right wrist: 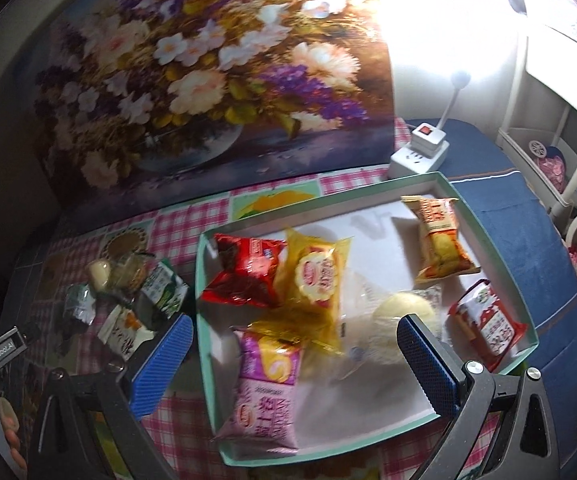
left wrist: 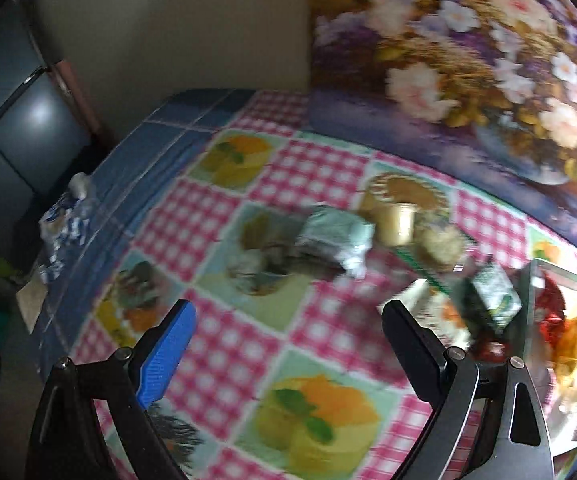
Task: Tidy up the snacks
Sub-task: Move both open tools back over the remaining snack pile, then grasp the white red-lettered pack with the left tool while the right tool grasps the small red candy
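We're mid-sort, by our read: the tray [right wrist: 446, 188] already has six or so packs in it, and a small pile [right wrist: 128, 292] is not yet collected on the tablecloth [left wrist: 328, 168] to its left.

Tray sits on the table's right half, in front of the flower painting [right wrist: 208, 80]. In it: red pack [right wrist: 244, 272], yellow pack [right wrist: 320, 276], pink pack [right wrist: 266, 392], orange pack [right wrist: 440, 236], a red-white pack [right wrist: 488, 324] by the right wall, and a pale round bun [right wrist: 404, 316] in clear wrap.

Right gripper [right wrist: 296, 364] hovers over the tray's near edge, jaws wide apart, holding nothing. The pink pack and bun lie between its fingers in view.

Left gripper [left wrist: 288, 348] is also wide open and empty, above bare tablecloth. The left wrist view is blurred. The pile is ahead of it and a little right: pale green pack [left wrist: 334, 240], small cup [left wrist: 400, 222], dark green pack [left wrist: 492, 292] next to the tray wall.

Next move, as we judge it: left goes forward to the pale green pack, closes on it, carries it right into the tray's bare middle. Loose wrappers, so a grip on the pack body looks safer than the crimped end.
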`<state>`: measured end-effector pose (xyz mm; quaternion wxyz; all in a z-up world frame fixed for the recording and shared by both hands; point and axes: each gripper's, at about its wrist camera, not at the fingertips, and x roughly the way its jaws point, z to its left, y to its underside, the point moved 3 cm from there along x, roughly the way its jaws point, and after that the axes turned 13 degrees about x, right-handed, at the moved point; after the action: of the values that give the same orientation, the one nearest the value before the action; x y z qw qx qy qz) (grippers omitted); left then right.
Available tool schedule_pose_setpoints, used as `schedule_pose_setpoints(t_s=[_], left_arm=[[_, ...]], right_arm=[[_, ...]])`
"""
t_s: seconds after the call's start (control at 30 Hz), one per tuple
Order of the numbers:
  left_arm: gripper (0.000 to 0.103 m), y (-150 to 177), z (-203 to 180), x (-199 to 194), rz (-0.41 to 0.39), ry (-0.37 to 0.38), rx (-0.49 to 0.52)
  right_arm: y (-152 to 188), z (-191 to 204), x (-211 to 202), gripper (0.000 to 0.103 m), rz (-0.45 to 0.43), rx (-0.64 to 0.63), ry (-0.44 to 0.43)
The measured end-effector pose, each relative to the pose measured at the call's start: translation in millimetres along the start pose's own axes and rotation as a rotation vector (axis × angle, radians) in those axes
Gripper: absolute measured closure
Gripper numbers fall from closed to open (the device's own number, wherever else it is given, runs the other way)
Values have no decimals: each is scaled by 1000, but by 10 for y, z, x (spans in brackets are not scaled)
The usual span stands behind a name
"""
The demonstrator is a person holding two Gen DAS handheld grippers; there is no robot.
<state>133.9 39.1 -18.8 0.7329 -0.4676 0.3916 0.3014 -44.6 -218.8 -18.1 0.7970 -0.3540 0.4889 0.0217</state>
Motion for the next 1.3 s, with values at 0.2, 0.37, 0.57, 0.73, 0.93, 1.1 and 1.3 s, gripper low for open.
schedule_pose_setpoints(t_s=[0.2,0.37,0.57,0.73,0.93,1.1,1.3], left_arm=[[9,111,237,158,48,22,-58],[9,148,309,247,69,43,-80],[9,178,309,399,111,102,-110],[9,180,266,491,126,132,-118],[9,123,108,556,114,154,-88],[9,59,-26,580,94,193,-86],[9,-23,-210,636,86,229,-89]], right_arm=[[117,215,10,0,24,-15,-38],[224,464,77,0,55,-55,-61],[329,741,179,0,88,-103,-113],[360,862,282,0,101,-109,-142],[360,901,444,0,120,-125,-115],[320,869,555,0,129,-127,-76],[242,806,627,0,121,-129,-56]])
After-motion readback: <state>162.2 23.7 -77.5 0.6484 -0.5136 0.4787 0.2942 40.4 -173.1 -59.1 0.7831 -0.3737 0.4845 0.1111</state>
